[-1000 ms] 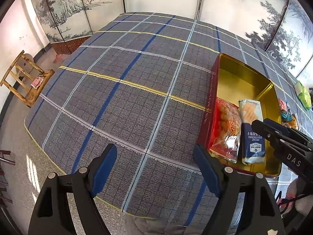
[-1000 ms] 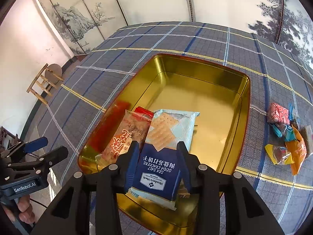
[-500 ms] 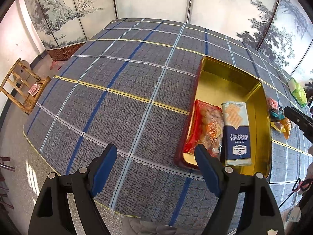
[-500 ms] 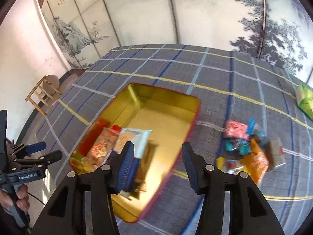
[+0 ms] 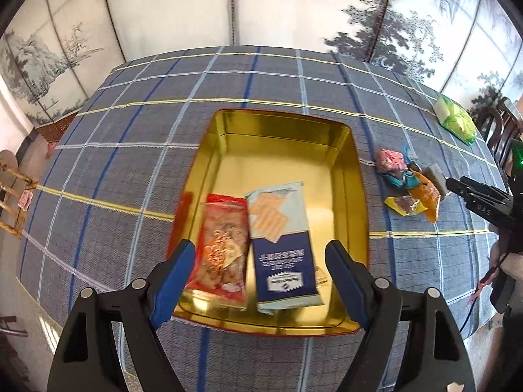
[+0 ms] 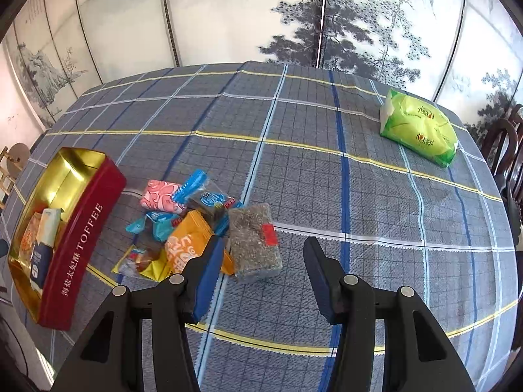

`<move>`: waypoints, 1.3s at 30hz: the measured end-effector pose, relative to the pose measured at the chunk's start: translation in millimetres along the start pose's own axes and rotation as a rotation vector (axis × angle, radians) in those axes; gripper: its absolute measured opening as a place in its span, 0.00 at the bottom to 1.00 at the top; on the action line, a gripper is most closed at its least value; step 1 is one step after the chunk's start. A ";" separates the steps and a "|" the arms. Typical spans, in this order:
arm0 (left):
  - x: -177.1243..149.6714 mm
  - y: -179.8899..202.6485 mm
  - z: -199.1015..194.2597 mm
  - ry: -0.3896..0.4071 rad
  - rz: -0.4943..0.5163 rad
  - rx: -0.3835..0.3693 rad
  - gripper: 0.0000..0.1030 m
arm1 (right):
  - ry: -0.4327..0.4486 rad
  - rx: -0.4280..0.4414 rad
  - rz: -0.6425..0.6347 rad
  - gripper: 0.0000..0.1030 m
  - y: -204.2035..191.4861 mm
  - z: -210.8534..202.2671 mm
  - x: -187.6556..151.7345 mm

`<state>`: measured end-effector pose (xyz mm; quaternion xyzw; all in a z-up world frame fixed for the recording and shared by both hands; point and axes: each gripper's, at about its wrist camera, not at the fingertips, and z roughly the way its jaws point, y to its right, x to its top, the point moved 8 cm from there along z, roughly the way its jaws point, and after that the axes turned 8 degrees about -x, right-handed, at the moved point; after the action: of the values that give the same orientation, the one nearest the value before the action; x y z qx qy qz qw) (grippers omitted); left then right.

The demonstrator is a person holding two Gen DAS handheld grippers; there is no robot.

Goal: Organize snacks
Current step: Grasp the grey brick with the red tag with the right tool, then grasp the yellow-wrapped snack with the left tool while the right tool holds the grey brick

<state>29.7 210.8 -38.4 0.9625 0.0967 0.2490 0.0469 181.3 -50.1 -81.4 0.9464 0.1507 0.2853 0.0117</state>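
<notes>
A: Left wrist view first: what sits nearest the left hand-held gripper [image 5: 260, 272]?

B: Its jaws stand wide apart with nothing pressed between the blue pads. Just beyond them lies the gold tin [image 5: 359, 196], on the plaid table [image 5: 130, 137]. In the tin's near end lie a red snack bag [image 5: 224, 251] and, touching it on the right, a blue and pale cracker pack [image 5: 282, 238]. The far half of the tin is bare gold.

A: And the right wrist view?

B: The right hand-held gripper [image 6: 261, 274] is also parted and empty, hanging over the cloth. Just ahead of its left pad lies a grey speckled packet [image 6: 253, 240] with a red label, touching an orange packet [image 6: 189, 245]. Past those, in the same loose pile, lie a yellow wrapper [image 6: 147, 263], teal wrapped pieces [image 6: 157, 222] and a pink packet [image 6: 160, 196].

A: Where is the tin from that side?

B: At the left, just beside the pile, its red wall reading TOFFEE.

A: Anything farther off?

B: A green pack [image 6: 420, 127] well apart near the far right edge, and painted screens [image 6: 327, 16] behind the table.
</notes>
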 end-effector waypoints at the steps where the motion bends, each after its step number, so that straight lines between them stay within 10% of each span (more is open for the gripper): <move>1: 2.5 8.4 2.3 -0.002 0.014 -0.009 0.77 | -0.001 0.004 0.001 0.51 0.4 4.1 -0.9; 19: 12.4 138.6 60.7 -0.052 0.225 -0.151 0.76 | 0.069 0.024 0.029 0.36 13.7 42.3 -2.1; 39: 20.1 182.4 125.0 -0.133 0.330 -0.187 0.59 | 0.084 -0.116 0.169 0.37 98.0 37.7 -27.0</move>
<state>137.6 31.5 -112.6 0.9711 -0.0890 0.1971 0.1010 207.6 -149.1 -116.8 0.9407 0.0537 0.3330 0.0360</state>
